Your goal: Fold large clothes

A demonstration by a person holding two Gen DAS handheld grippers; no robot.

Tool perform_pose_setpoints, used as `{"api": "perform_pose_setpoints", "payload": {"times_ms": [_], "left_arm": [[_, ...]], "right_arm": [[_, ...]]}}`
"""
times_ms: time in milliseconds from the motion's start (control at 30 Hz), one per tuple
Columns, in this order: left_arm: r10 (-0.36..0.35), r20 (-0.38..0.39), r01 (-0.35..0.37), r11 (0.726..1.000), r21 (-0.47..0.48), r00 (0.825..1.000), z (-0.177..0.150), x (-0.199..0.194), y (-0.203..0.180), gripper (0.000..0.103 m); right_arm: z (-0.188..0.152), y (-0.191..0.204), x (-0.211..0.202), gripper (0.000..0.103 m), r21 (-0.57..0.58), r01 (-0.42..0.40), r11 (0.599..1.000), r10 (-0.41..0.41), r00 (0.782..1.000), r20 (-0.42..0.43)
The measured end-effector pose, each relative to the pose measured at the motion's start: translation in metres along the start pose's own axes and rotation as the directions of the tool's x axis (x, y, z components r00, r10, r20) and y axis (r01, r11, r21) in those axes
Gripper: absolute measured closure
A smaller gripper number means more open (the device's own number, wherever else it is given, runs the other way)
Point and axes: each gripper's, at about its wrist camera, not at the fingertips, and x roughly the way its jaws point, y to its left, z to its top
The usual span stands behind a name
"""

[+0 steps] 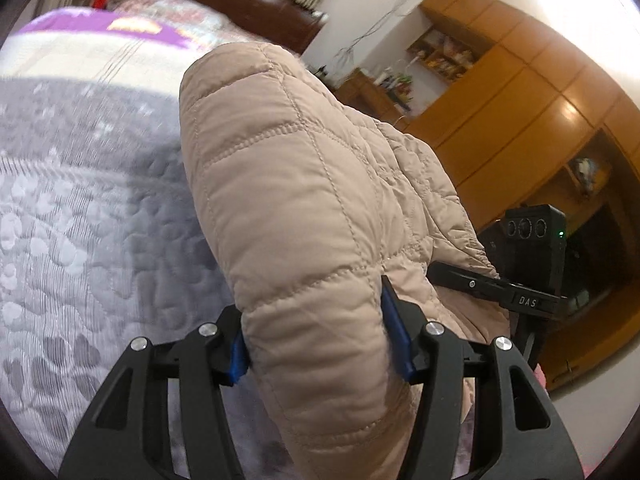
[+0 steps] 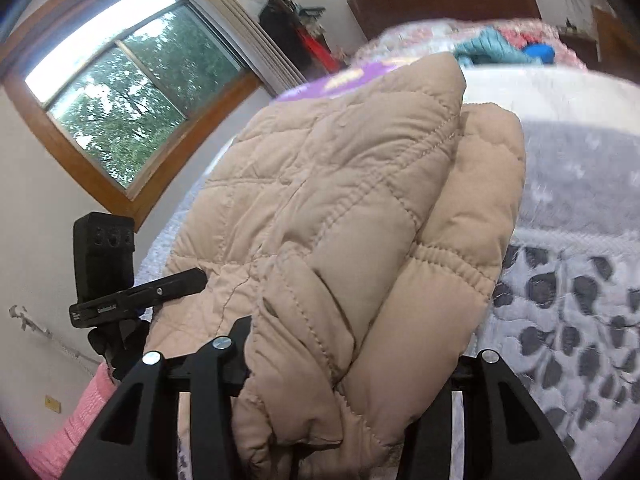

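A beige quilted puffer jacket (image 1: 304, 200) is held up over the bed. My left gripper (image 1: 320, 340) is shut on a thick fold of it, with the blue fingertips (image 1: 394, 340) pressing into both sides. In the right wrist view the same jacket (image 2: 340, 200) fills the middle, in bunched layers. My right gripper (image 2: 348, 368) is shut on a bunched edge; its fingertips are hidden under the fabric. The right gripper shows in the left wrist view (image 1: 532, 256) at the right, and the left gripper shows in the right wrist view (image 2: 104, 276) at the left.
A grey quilted bedspread (image 1: 80, 240) with a leaf pattern (image 2: 580, 300) covers the bed. Purple and white bedding (image 1: 100, 40) lies further back, with a teal garment (image 2: 492, 50) near the dark headboard (image 1: 248, 4). Wooden cabinets (image 1: 520, 100) stand right; a window (image 2: 120, 92) is left.
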Motion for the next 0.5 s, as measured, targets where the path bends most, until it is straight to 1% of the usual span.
{"api": "perform_pose_setpoints", "payload": {"times_ms": [67, 133, 200, 233, 267, 300, 333, 400, 467, 500], "left_arm": [[0.007, -0.017, -0.007, 1.000, -0.023, 1.000, -0.001, 0.009, 0.012, 0.045], [-0.014, -0.016, 0.013, 0.999, -0.032, 1.000, 0.000, 0.014, 0.019, 0.043], [-0.013, -0.013, 0.012, 1.000, -0.029, 1.000, -0.001, 0.014, 0.018, 0.040], [-0.009, -0.014, 0.008, 1.000, -0.029, 1.000, -0.001, 0.013, 0.019, 0.038], [-0.003, -0.018, 0.002, 0.999, -0.033, 1.000, -0.001, 0.013, 0.018, 0.035], [0.000, -0.022, -0.001, 0.999, -0.038, 1.000, 0.002, 0.015, 0.019, 0.034], [0.005, -0.027, -0.006, 0.999, -0.054, 1.000, 0.003, 0.014, 0.018, 0.030], [0.010, -0.032, -0.013, 0.997, -0.070, 0.999, 0.005, 0.012, 0.023, 0.029], [0.037, -0.034, -0.039, 0.997, -0.063, 0.999, 0.005, 0.004, 0.021, 0.026], [0.063, -0.032, -0.064, 0.997, -0.048, 0.998, 0.003, -0.002, 0.016, 0.026]], "right_arm": [[-0.004, -0.014, 0.009, 0.056, 0.030, -0.022, 0.999, 0.022, 1.000, -0.004], [-0.007, -0.022, 0.010, 0.055, 0.059, -0.058, 0.997, 0.057, 0.998, 0.006], [-0.009, -0.029, 0.011, 0.049, 0.079, -0.076, 0.994, 0.075, 0.997, 0.008], [-0.009, -0.032, 0.010, 0.047, 0.090, -0.075, 0.993, 0.075, 0.997, 0.005], [-0.009, -0.035, 0.009, 0.040, 0.102, -0.069, 0.992, 0.069, 0.998, 0.002], [-0.008, -0.037, 0.009, 0.037, 0.109, -0.066, 0.992, 0.066, 0.998, 0.001], [-0.003, -0.038, 0.009, 0.036, 0.112, -0.063, 0.992, 0.063, 0.998, 0.001], [-0.006, -0.041, 0.003, 0.030, 0.103, -0.044, 0.994, 0.044, 0.999, 0.002], [-0.011, -0.040, -0.009, 0.027, 0.109, -0.033, 0.994, 0.032, 0.999, 0.008], [-0.014, -0.039, -0.014, 0.027, 0.108, -0.030, 0.994, 0.029, 0.999, 0.012]]}}
